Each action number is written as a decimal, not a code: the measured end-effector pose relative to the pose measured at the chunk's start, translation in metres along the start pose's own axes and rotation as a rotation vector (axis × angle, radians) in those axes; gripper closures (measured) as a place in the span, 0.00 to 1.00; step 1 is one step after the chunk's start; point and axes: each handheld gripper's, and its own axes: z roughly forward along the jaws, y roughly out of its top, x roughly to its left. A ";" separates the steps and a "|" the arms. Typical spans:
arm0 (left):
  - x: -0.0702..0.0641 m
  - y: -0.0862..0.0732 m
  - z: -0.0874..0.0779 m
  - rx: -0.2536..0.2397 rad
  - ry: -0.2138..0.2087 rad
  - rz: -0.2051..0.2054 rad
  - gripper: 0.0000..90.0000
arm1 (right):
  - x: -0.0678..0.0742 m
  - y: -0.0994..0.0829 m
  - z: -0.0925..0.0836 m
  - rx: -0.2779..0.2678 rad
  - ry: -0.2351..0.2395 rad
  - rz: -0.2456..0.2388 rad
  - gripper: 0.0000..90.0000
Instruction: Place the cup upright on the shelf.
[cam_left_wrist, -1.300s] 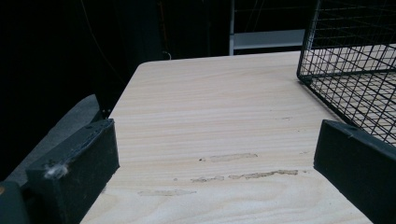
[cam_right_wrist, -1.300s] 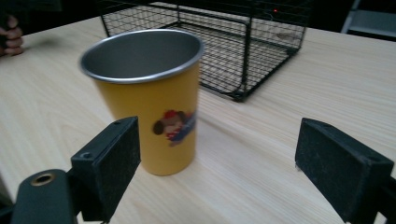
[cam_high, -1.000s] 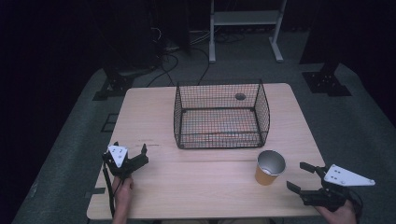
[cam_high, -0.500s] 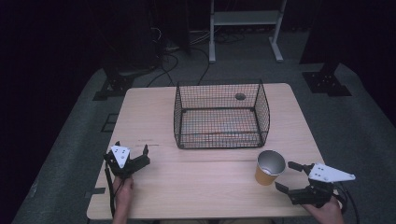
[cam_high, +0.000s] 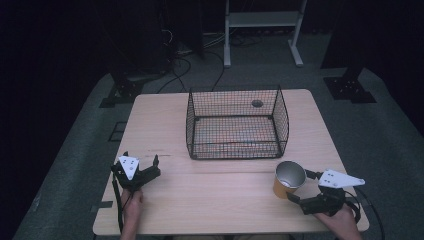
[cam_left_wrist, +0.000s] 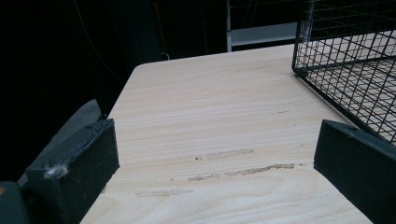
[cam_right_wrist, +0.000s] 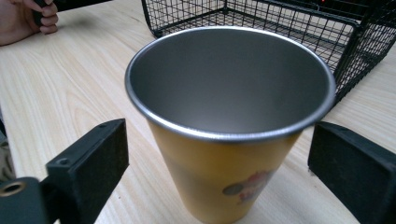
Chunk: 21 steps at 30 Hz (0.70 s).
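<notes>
Currently the right gripper (cam_high: 301, 186) sits at the near right corner of the pale wooden table (cam_high: 215, 200), jaws spread wide, with the orange tumbler with a steel rim and bare metal inside (cam_high: 288, 178) standing upright just ahead of it. In the right gripper view the tumbler (cam_right_wrist: 229, 121) stands between the two black jaw pads, a gap showing on either side; neither pad touches the wall, so it isn't gripped. Its long axis is vertical, mouth up, and the jaws flank it side-on below the rim.

The tumbler stands on the tabletop just in front of the black wire basket (cam_high: 235, 124), near the basket's front right corner and apart from it. The basket is open-topped and looks empty.

The left gripper (cam_high: 141, 169) rests at the near left of the table, jaws also released, nothing between them; in its own view there is bare wood ahead and the basket's corner (cam_left_wrist: 350, 60) off to one side. It is well apart from the tumbler.

Judgement: right hand is the working one. The tumbler is already centred between the pads, so closing should suffice; the tapered wall may slip if gripped low.
</notes>
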 end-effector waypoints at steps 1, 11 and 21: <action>0.000 0.000 0.000 0.000 -0.001 0.000 0.00 | 0.000 0.001 0.002 0.003 0.002 0.000 0.05; 0.000 0.000 0.000 -0.001 -0.002 0.004 0.00 | 0.001 0.011 0.012 0.002 0.009 -0.009 0.04; -0.001 0.000 0.000 -0.002 -0.004 0.006 0.00 | -0.002 0.015 0.017 -0.005 0.018 -0.010 0.13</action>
